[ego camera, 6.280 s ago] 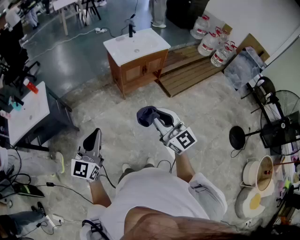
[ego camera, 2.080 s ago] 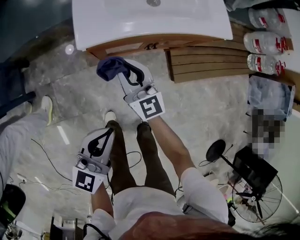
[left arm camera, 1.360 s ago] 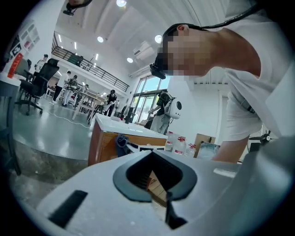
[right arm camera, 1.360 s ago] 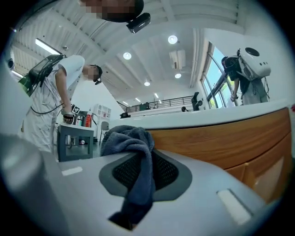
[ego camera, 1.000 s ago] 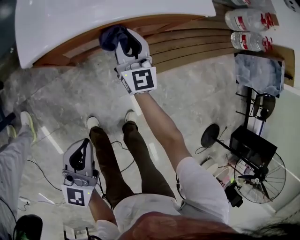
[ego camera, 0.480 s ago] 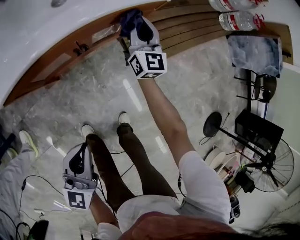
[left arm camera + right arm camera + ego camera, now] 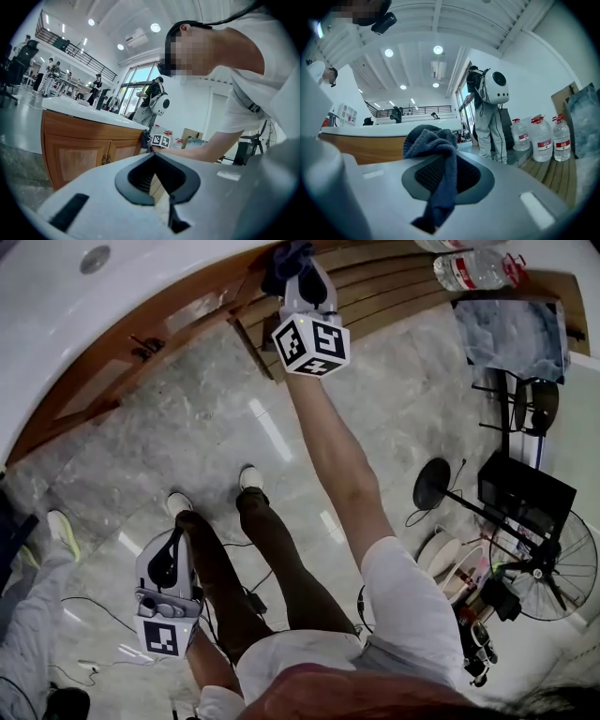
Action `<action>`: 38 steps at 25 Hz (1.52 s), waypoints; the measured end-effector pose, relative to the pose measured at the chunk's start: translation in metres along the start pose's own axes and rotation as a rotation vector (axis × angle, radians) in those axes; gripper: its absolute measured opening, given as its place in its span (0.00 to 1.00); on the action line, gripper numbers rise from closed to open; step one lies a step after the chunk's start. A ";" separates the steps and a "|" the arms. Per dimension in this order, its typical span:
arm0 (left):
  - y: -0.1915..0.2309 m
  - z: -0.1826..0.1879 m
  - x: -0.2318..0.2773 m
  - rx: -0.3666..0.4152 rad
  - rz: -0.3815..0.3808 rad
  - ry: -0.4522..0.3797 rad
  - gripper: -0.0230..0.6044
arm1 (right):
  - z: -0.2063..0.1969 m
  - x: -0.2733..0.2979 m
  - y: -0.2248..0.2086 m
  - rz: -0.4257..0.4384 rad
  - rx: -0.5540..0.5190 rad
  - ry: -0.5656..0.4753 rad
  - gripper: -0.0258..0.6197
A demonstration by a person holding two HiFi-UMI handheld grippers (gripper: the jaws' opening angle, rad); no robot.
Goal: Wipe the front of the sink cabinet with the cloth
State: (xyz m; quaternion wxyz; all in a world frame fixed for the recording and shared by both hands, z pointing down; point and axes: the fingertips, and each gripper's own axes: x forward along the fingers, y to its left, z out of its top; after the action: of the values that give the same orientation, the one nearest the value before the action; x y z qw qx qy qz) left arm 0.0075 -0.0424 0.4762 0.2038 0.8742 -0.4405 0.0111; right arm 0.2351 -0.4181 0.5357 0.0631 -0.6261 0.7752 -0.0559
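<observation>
The sink cabinet (image 7: 141, 348) has a wooden front with two doors under a white sink top (image 7: 56, 296). My right gripper (image 7: 295, 270) is stretched out to the cabinet's right end, shut on a dark blue cloth (image 7: 284, 256) that meets the wood just under the top's edge. In the right gripper view the cloth (image 7: 433, 143) hangs bunched between the jaws. My left gripper (image 7: 170, 557) hangs low beside the person's leg, shut with nothing in it. The left gripper view looks along the cabinet front (image 7: 75, 145) toward the cloth (image 7: 144, 138).
A wooden pallet (image 7: 394, 287) lies right of the cabinet, with water bottles (image 7: 469, 268) and a grey bag (image 7: 511, 329) beyond it. A floor fan (image 7: 548, 563) and stands crowd the right side. Cables (image 7: 94, 615) lie on the floor. A figure in a white suit (image 7: 490, 117) stands past the cabinet.
The person walked up to the cabinet. My right gripper carried the cloth forward and right, from in front of the doors to the cabinet's right end. The left gripper stayed low.
</observation>
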 end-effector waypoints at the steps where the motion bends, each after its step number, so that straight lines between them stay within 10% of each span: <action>1: 0.001 0.001 -0.002 0.002 0.004 -0.004 0.04 | 0.001 -0.003 0.002 0.004 -0.008 0.000 0.13; 7: -0.003 0.006 -0.015 0.003 0.024 -0.046 0.04 | -0.002 -0.064 0.069 0.165 -0.052 -0.014 0.13; 23: 0.074 0.009 -0.131 -0.043 0.202 -0.107 0.04 | -0.146 -0.126 0.463 0.669 0.112 0.179 0.13; 30: 0.099 0.003 -0.161 -0.055 0.243 -0.106 0.04 | -0.170 -0.114 0.496 0.663 0.095 0.203 0.13; 38: 0.092 0.001 -0.140 -0.055 0.199 -0.095 0.04 | -0.174 -0.085 0.414 0.534 0.027 0.212 0.13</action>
State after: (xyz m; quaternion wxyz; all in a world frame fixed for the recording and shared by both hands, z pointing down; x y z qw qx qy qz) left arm -0.1499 0.0159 0.4793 0.2045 0.8198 -0.5344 -0.0224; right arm -0.1753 -0.2469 0.6411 0.0028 -0.3898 0.9140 -0.1128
